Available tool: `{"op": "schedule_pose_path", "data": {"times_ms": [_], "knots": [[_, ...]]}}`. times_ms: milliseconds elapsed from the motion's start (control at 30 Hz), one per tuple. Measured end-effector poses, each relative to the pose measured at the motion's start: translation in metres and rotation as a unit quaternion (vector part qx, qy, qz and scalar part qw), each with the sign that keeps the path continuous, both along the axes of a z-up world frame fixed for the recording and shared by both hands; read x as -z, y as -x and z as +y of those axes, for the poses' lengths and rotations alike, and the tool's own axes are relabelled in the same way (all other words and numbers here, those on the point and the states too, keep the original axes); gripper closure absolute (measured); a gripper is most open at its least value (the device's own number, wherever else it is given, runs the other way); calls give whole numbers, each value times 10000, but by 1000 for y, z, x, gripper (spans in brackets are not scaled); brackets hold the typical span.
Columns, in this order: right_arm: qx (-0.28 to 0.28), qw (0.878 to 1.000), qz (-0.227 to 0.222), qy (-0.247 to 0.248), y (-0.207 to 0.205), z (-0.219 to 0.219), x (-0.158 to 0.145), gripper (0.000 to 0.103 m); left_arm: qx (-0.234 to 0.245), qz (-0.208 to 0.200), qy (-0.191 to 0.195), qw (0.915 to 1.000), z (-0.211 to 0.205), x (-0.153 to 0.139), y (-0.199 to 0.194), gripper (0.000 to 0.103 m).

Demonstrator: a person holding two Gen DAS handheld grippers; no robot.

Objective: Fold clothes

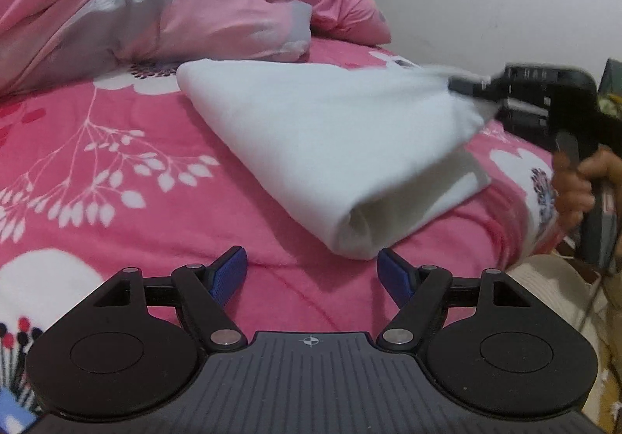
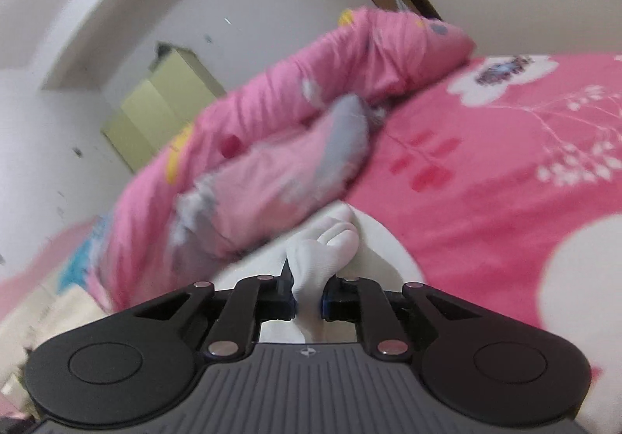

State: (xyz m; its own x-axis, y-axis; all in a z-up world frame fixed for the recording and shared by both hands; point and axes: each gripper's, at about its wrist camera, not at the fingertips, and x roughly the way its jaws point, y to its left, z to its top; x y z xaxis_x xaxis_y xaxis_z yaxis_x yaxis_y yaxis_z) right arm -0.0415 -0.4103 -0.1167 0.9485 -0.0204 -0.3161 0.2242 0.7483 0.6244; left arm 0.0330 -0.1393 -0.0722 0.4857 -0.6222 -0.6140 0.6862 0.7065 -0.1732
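My left gripper (image 1: 312, 270) stands with its jaws wide and nothing between them, the blue pads (image 1: 229, 276) hanging just short of the near rolled end of the white garment (image 1: 330, 146). My right gripper (image 2: 309, 298) is nearly closed, its jaws pinched on a bunched corner of that same white cloth, which puckers up out of the pads in thick folds. I read that as one hand pinning and lifting an edge while the other has let go and is free to take a new hold, probably on the near end, for the next fold. The garment lies on the pink flowered bedspread (image 1: 116, 169), already doubled into a thick pad, with its far right corner raised where the right gripper has it. Behind it a rumpled pink quilt (image 1: 155, 10) is heaped, close to the garment's far edge. The left view gives me the whole garment, the right gripper from outside and the person's hand (image 1: 575, 181) on its handle. The right view shows the pinch itself close up but almost none of the rest of the cloth, and a pale green cabinet (image 2: 155, 111) against the wall.
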Motion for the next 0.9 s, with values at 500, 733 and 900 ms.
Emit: {"op": "schedule_pose_path", "data": {"times_ms": [500,733,900], "knots": [[345,9988,105,-323,20,-7,20,92,-217,-400,236,9987,1,2,3,31],[197,9983,242,-497,19,-10,24,92,-593,-346,105,9976,-4,7,4,38],[36,9959,172,-887,27,-17,35,92,-822,-163,264,9961,8,8,4,43]]}}
